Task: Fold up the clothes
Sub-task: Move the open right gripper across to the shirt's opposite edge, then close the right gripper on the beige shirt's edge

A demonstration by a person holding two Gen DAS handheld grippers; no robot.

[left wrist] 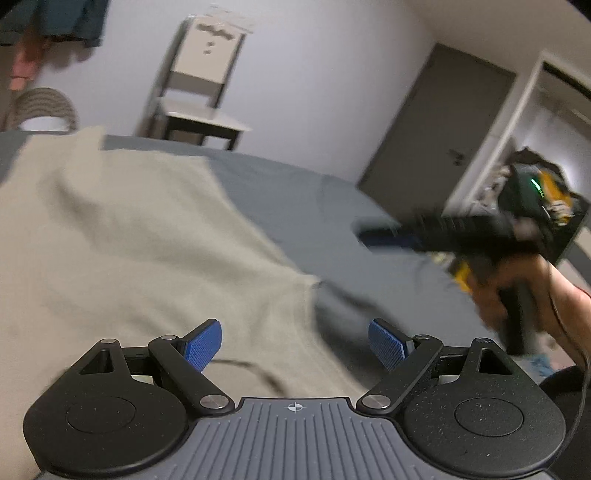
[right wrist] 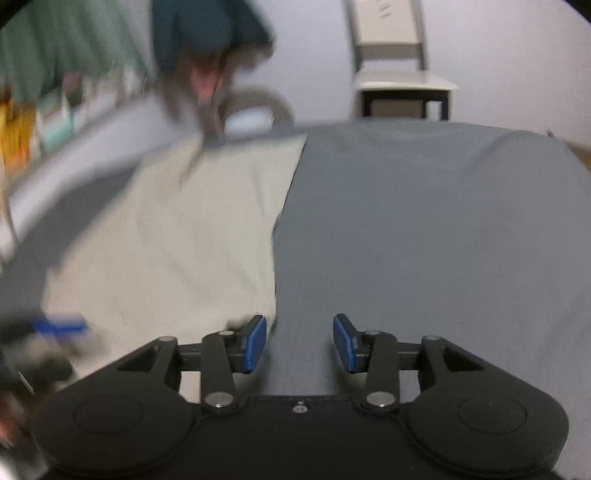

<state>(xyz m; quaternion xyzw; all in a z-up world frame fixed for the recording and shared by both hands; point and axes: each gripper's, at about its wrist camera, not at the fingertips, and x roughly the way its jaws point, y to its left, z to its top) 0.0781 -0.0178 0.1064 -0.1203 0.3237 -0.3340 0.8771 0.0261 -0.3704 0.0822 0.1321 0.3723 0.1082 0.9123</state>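
Note:
A beige garment (left wrist: 129,240) lies spread on the grey bed sheet (left wrist: 295,199). My left gripper (left wrist: 295,336) hovers over the garment's near edge, its blue pads wide open and gripping nothing. Off to the right, a hand holds my right gripper (left wrist: 384,234), blurred, above the sheet. In the right wrist view my right gripper (right wrist: 299,325) is open with only bare sheet (right wrist: 424,221) between its pads. The garment (right wrist: 184,240) has its straight edge just left of the left pad. The left gripper (right wrist: 59,326) shows as a blur at the lower left.
A pale chair (left wrist: 203,92) stands against the wall beyond the bed. A woven basket (left wrist: 44,107) sits at the far left, under hanging clothes (right wrist: 210,29). A grey door (left wrist: 436,125) and an open closet are at the right.

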